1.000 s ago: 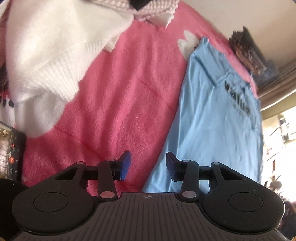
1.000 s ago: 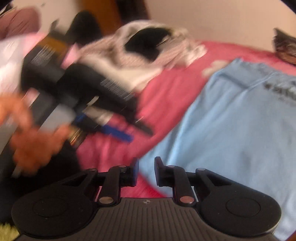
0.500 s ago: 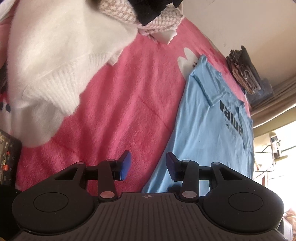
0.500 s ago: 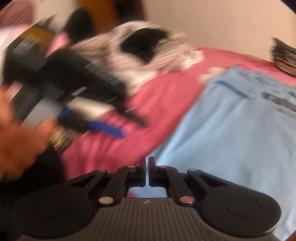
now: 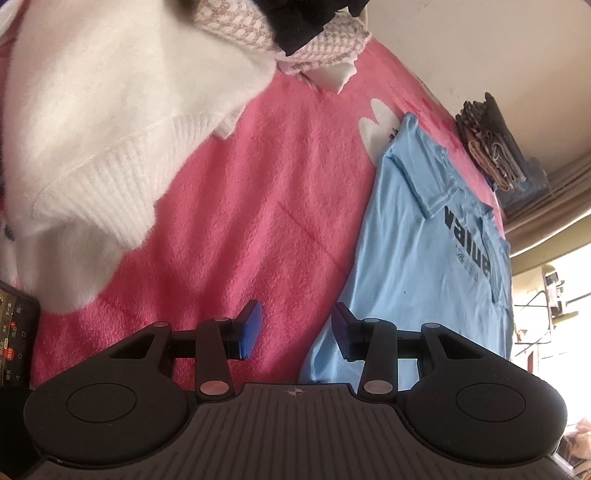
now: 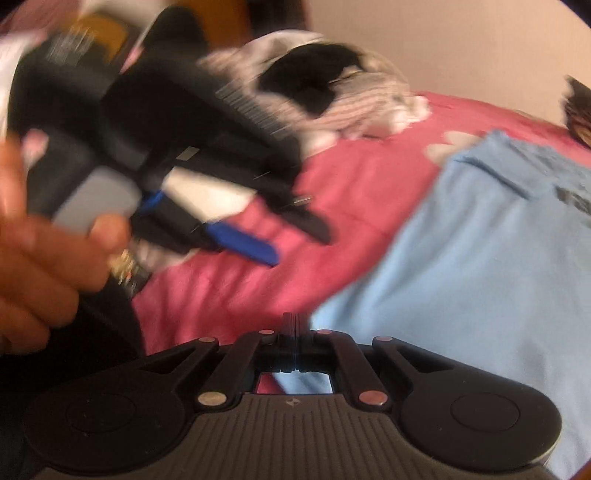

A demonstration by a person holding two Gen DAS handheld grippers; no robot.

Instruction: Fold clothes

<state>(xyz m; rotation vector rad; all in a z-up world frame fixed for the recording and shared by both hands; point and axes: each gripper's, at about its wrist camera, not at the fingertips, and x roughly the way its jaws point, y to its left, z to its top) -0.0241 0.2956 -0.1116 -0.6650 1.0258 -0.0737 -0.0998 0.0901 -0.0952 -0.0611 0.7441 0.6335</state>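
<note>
Bedding: pink fleece blanket (image 5: 229, 206) with a white heart shape (image 5: 376, 122), spread over the bed.
Task garment: light blue T-shirt (image 5: 417, 266), laid flat on the blanket, black lettering "value" (image 5: 467, 243) on the chest; a sleeve lies folded across the body near the collar end. In the right wrist view the same shirt (image 6: 480, 266) fills the right half of the frame.
Left tool (image 5: 295, 330): blue pads set partly apart, nothing between them; it hovers over the shirt's lower edge where that edge meets the blanket. In the right wrist view the left tool (image 6: 280, 240) appears blurred, gripped by a hand (image 6: 40, 258).
Right tool (image 6: 294, 328): pads have just been closing and now sit together at the shirt's near edge; whether any cloth is pinched between them cannot be told.
Other clothing: white knit sweater (image 5: 110, 129) with ribbed hem, at the blanket's left; a heap of pink-and-white checked fabric (image 5: 325, 48) with a black piece (image 5: 299, 22) on top, at the far end.
Other items: phone (image 5: 14, 332), screen lit, at the left edge; a stack of folded dark textiles (image 5: 495, 155) against the wall beyond the shirt.
</note>
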